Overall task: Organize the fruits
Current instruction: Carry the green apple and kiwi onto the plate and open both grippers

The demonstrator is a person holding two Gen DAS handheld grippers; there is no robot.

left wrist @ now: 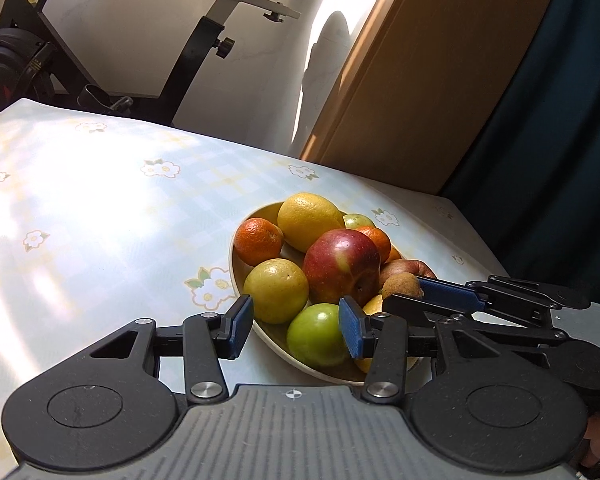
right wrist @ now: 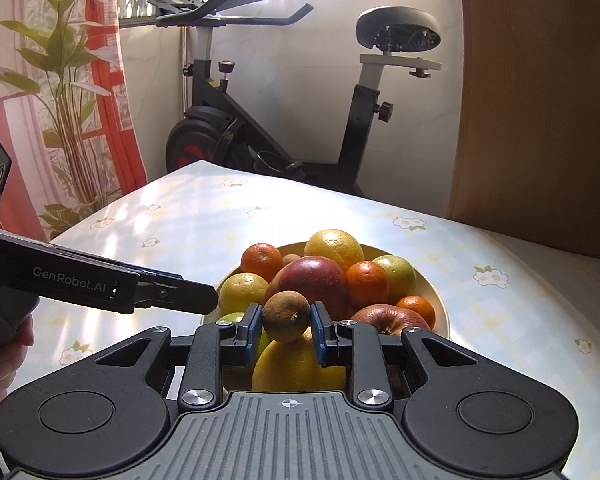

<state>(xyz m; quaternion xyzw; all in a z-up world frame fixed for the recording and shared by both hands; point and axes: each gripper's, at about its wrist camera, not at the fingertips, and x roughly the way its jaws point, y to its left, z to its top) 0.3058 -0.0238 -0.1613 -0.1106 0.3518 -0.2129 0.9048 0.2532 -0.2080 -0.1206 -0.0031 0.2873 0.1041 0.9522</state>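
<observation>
A cream bowl (left wrist: 256, 214) (right wrist: 440, 300) on the flowered table holds several fruits: a red apple (left wrist: 340, 268) (right wrist: 314, 280), a big yellow citrus (left wrist: 310, 222) (right wrist: 334, 248), mandarins (left wrist: 258, 242) (right wrist: 262, 262) and a green apple (left wrist: 316, 334). My right gripper (right wrist: 286, 326) (left wrist: 420, 296) is shut on a small brown fruit (right wrist: 287, 316) (left wrist: 402, 286), held just above the pile at the bowl's near side. My left gripper (left wrist: 296, 330) (right wrist: 196, 294) stands open over the bowl's near left rim. The green apple lies close to its right pad, and neither pad presses on it.
The table (left wrist: 100, 220) spreads wide to the left of the bowl under a pale flowered cloth. An exercise bike (right wrist: 284, 128) stands behind its far edge. A wooden panel (left wrist: 440, 80) and a dark curtain (left wrist: 560, 140) are at the right, a plant (right wrist: 64, 80) at the far left.
</observation>
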